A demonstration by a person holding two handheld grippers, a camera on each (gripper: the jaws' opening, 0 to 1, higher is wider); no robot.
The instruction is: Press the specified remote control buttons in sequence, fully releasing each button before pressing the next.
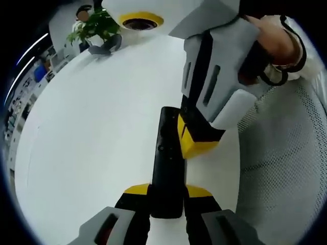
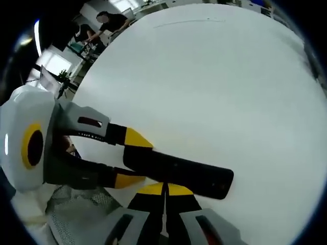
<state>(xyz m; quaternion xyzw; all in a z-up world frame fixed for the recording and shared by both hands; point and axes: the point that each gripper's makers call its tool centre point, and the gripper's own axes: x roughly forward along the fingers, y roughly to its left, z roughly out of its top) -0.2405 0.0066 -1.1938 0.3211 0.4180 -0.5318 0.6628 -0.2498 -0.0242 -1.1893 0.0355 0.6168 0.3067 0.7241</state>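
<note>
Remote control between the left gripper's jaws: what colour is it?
Black. The remote control shows best in the left gripper view, lying over the white table.

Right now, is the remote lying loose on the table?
No, the left tool grips the remote at one end, between its two yellow-tipped sides.

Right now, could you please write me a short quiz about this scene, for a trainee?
1. True or false: the black remote control is clamped between the jaws of the left gripper.
2. The tips of the right gripper are: A) wide apart, B) closed together, C) holding a cup.
3. Fill in: the remote control is held over a ____ table.

Key:
1. True. In the right gripper view, the left gripper's yellow-tipped jaws hold one end of the remote.
2. B. The closed tips are at the remote's side, near its middle.
3. White.
</note>
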